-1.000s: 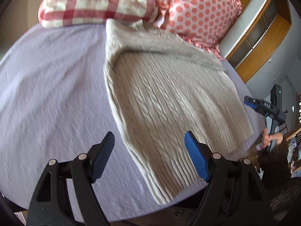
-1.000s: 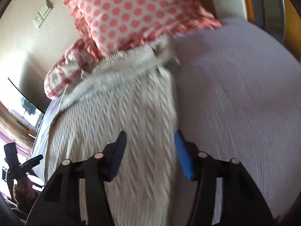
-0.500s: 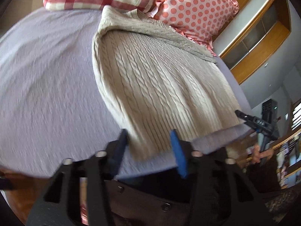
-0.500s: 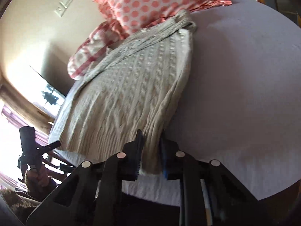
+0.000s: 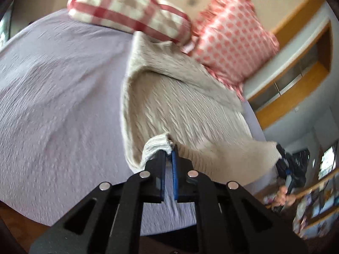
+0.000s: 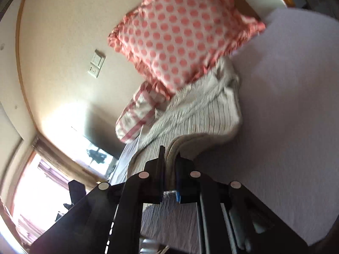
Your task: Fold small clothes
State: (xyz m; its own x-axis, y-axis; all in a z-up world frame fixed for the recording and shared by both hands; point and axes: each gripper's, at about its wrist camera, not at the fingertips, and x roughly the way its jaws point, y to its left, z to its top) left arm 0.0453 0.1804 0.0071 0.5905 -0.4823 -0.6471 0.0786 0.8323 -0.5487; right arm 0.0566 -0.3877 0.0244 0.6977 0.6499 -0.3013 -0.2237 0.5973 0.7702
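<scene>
A beige cable-knit sweater [image 5: 182, 105] lies on the lilac bed sheet [image 5: 53, 105], its top end by the pillows. My left gripper [image 5: 168, 151] is shut on the left corner of the ribbed hem, which is lifted off the sheet and curls over the fingertips. In the right wrist view the same sweater [image 6: 203, 114] runs away toward the pillows, and my right gripper [image 6: 169, 158] is shut on the hem's other corner, raised and folding over. In the left wrist view that other gripper [image 5: 282, 163] shows at the far right, pinching the hem.
A red-checked pillow [image 5: 127, 10] and a pink dotted pillow [image 5: 228, 40] lean at the head of the bed. Wooden shelving [image 5: 296, 74] stands to the right. A wall socket [image 6: 96, 63] and bright window [image 6: 42, 186] show in the right wrist view. Bare sheet [image 6: 286, 116] spreads right of the sweater.
Both grippers closed from open onto the sweater's hem corners. The hem has since risen off the sheet and moved toward the pillows, with both views tilting.
</scene>
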